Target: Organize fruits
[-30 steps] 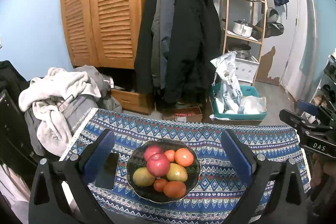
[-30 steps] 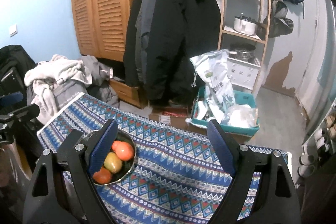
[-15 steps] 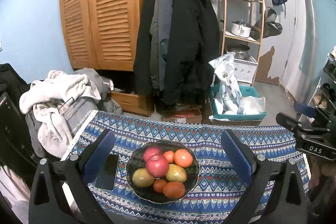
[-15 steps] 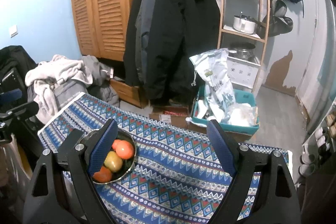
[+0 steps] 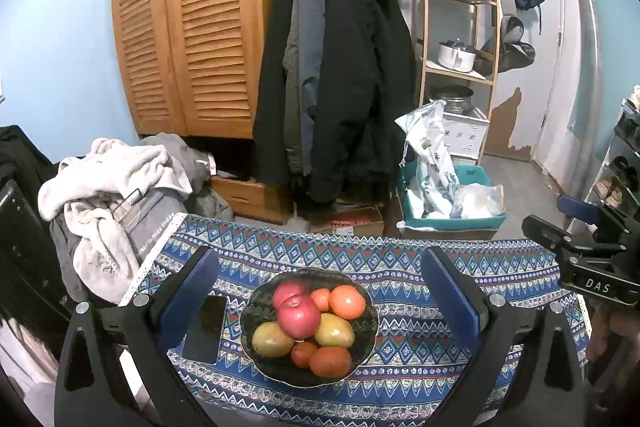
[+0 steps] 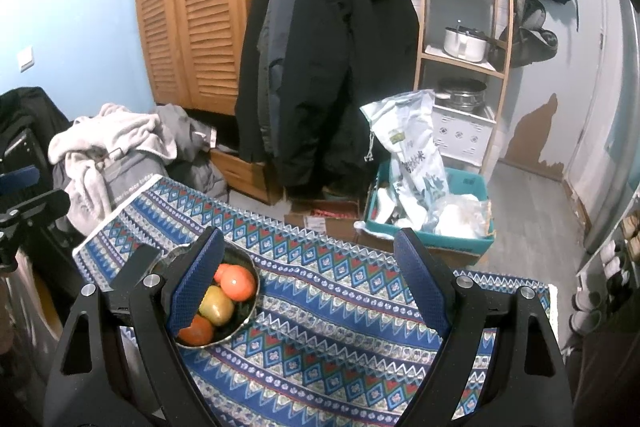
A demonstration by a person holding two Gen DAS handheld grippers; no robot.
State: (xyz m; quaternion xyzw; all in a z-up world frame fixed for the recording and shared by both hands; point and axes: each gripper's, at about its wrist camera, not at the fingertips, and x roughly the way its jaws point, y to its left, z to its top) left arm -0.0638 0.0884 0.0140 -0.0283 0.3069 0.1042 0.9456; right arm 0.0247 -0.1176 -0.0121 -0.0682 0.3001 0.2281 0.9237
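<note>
Hovering over the table: the left gripper is hanging above the dark bowl, jaws spread wide and carrying nothing.
Fruit: all of it is sitting heaped in that bowl, with a red apple riding on top, a second red one behind it, two yellow-green fruits flanking, and orange ones filling the back and front.
Bowl versus left claw: the bowl is lying between the two blue pads, below and ahead of them, neither pad touching it.
Why the wide stance: judging by the framing, the spread is giving room to come down around a single fruit, or is simply the way a release leaves the jaws; the scene is fitting both a pile waiting to be sorted and a pile just gathered.
Right gripper: also gaping and empty, held off to the side over the patterned tablecloth.
Bowl versus right claw: the bowl is peeking out from behind the left-hand finger, well off the gap's centre.
Phone: lying flat just beside the bowl, partly behind the left gripper's finger.
Loose fruit on the cloth: none is showing in either view.
</note>
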